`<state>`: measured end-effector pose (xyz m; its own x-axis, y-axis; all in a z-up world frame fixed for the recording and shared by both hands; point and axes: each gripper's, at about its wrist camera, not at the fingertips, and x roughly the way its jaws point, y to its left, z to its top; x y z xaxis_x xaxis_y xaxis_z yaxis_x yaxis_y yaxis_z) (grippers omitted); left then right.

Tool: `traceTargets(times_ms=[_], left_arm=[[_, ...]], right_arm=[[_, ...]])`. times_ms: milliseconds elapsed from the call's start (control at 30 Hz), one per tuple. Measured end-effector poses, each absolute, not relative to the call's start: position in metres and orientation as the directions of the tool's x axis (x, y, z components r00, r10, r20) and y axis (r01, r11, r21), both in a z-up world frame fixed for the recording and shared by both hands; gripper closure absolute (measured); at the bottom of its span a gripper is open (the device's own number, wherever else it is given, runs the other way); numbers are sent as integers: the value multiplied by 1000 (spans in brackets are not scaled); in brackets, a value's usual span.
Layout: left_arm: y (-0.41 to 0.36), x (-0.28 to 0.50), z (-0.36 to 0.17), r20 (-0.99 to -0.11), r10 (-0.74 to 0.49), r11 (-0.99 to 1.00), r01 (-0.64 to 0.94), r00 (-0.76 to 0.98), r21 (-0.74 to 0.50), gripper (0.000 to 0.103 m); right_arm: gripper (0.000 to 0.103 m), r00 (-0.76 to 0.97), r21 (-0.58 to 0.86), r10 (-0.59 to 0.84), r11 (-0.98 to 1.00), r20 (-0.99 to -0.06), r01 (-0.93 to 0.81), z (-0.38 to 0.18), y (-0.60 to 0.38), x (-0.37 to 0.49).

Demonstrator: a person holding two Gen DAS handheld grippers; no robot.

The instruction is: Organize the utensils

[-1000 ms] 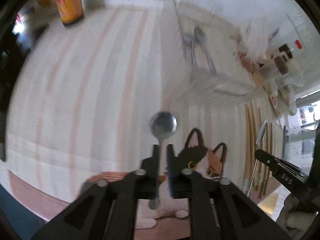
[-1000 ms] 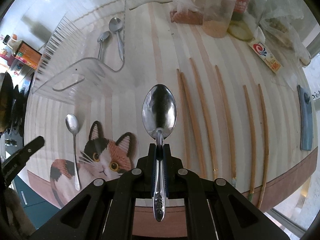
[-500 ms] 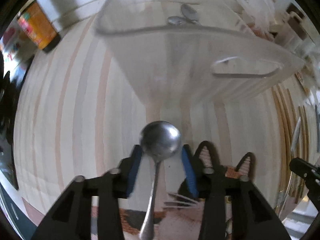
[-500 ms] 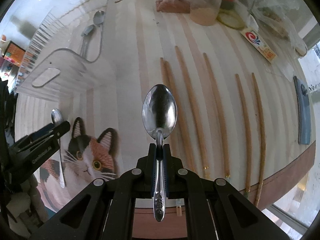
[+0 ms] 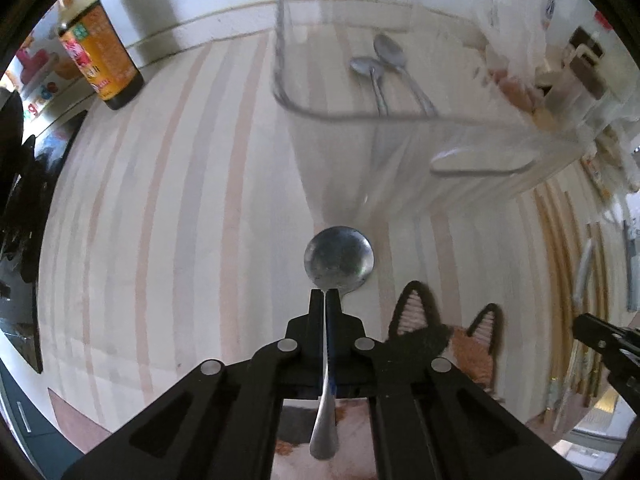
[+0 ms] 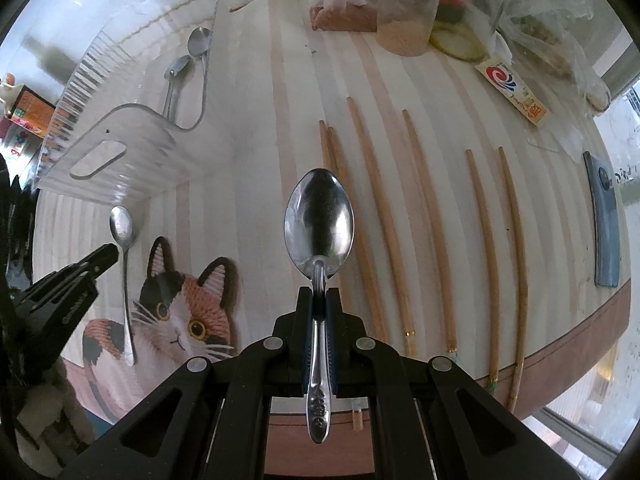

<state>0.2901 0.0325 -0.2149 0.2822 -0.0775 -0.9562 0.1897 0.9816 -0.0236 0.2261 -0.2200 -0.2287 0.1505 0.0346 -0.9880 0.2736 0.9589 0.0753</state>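
My left gripper [image 5: 325,300] is shut on the handle of a small round-bowled spoon [image 5: 339,259], in front of a clear plastic tray [image 5: 480,164] that holds two spoons [image 5: 384,68]. In the right wrist view the small spoon [image 6: 121,224] seems to lie on the table beside the left gripper [image 6: 104,254]. My right gripper [image 6: 319,296] is shut on a large steel spoon [image 6: 319,220], held above the table. Several wooden chopsticks [image 6: 384,220] lie on the striped mat to its right.
A sauce bottle [image 5: 100,68] stands at the far left. A cat picture [image 6: 180,304] is on the mat. Jars, a bottle and bags [image 6: 408,12] crowd the back edge. A dark flat object [image 6: 604,220] lies far right near the table edge.
My left gripper was open around the small spoon half a second ago and is now shut on its handle. The right gripper still holds the large spoon, barely moved.
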Motion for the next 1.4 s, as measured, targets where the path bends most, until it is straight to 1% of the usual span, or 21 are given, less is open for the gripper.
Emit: traceTargets(times_ms=[167,367,400,433,500,533,567,600,633,767,867,933,1033,1067,1100,1133,1200,1233,1300,1333,1400], left_arm=[[46,268,-183,-939,-100,983,181,328,-41,103],[63,262,-161,-930,-127,986,143,344,-81,103],[67,265,-163,-929,-148,985,135,339,-108,103],[70,267,-165,-924,-200,978,129,327,-166,103],[71,275,-180,-915,-272,962,123,297,-245,99],[68,277,-186,-918,-277,960,128,283,-250,91],[64,280,-193,-922,-275,959,142,274,-244,76],[60,281,-200,-923,-268,960,158,278,-231,70],[55,281,-206,-921,-262,960,177,288,-218,67],[32,289,-228,-933,-195,962,244,303,-122,67],[15,294,-237,-923,-183,955,286,340,-84,67],[9,297,-243,-916,-198,950,297,349,-93,67],[1,301,-247,-917,-180,946,319,356,-62,59],[-2,302,-247,-917,-176,945,323,357,-55,58],[-4,303,-247,-918,-168,944,328,359,-44,58],[-6,303,-248,-881,-228,945,311,416,-98,58],[-8,304,-248,-880,-222,946,310,420,-91,58],[-8,305,-248,-879,-225,947,305,420,-96,61],[-8,307,-247,-878,-210,952,294,430,-84,72],[-7,308,-247,-864,-229,952,286,448,-104,80],[-5,309,-246,-863,-250,947,295,439,-125,86]], right_arm=[[96,162,94,50,958,-986,272,-222,-221,224],[96,191,120,70,957,-979,262,-210,-219,224],[96,195,124,73,957,-978,261,-208,-219,224],[96,197,128,77,957,-977,259,-208,-218,225],[96,201,133,82,958,-976,256,-207,-217,225],[96,201,134,83,958,-976,255,-207,-216,227],[96,201,135,84,957,-976,256,-207,-216,227],[96,199,134,83,957,-976,257,-208,-215,228],[96,197,130,80,958,-977,257,-209,-215,228],[96,171,107,63,959,-983,262,-220,-217,226],[96,150,88,47,956,-988,281,-227,-224,223],[96,141,78,38,953,-989,292,-230,-228,222],[96,134,72,32,949,-991,307,-232,-233,221],[96,133,69,29,948,-991,310,-233,-234,222],[96,133,69,28,948,-991,311,-233,-234,222],[96,134,69,28,948,-991,312,-233,-235,222],[96,134,68,27,948,-991,310,-233,-233,224],[96,135,69,28,949,-990,309,-232,-232,225],[96,139,70,29,951,-990,302,-231,-230,226],[96,140,70,29,952,-990,298,-230,-228,227],[96,142,73,32,953,-989,293,-230,-225,229]])
